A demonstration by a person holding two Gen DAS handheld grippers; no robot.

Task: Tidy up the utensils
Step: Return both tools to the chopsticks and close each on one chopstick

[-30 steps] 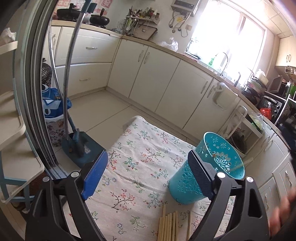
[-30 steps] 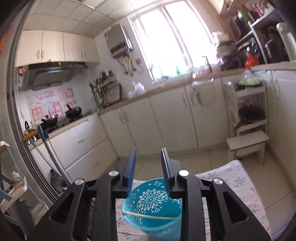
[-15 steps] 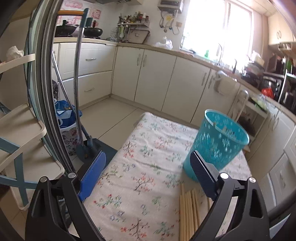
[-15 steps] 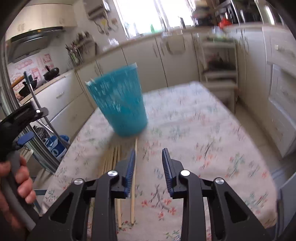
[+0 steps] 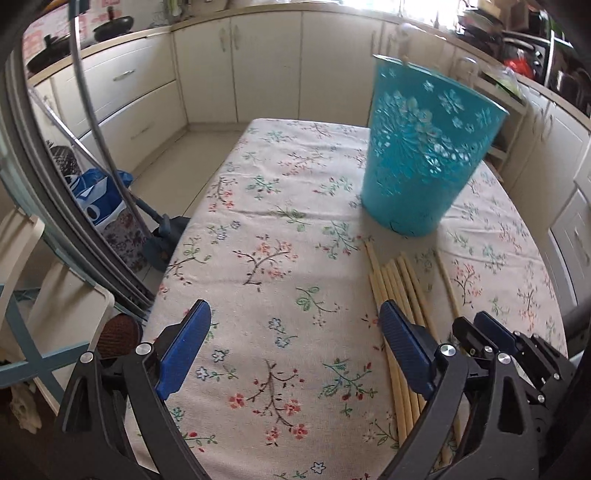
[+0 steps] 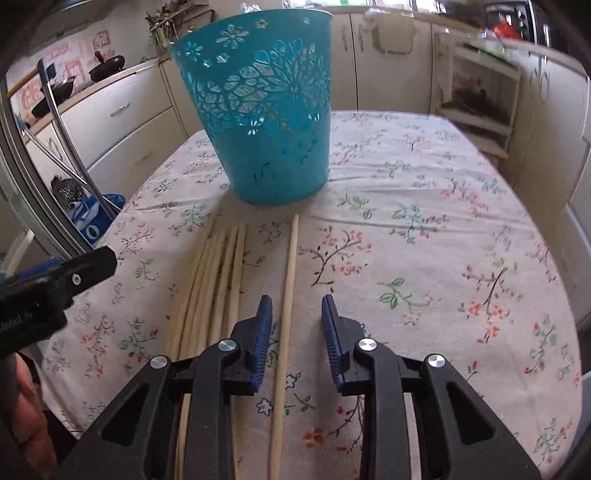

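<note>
Jaws of the right gripper are held apart astride a single chopstick lying on the tablecloth. Left gripper is spread wide beside bundled chopsticks. Beyond stands a teal basket.

Tabletop wearing floral cloth w/ pink, green & blue sprigs. Cream cabinets running along back wall, drawers sitting to their left. Black wok resting on counter at upper left. Metal pole w/ blue base leaning at left edge, blue & white bag sitting beside it on floor. White open shelf unit standing at right, holding dark items, too blurred to ID. Pink stickers showing on wall at far left. Window glare washing out top edge.
</note>
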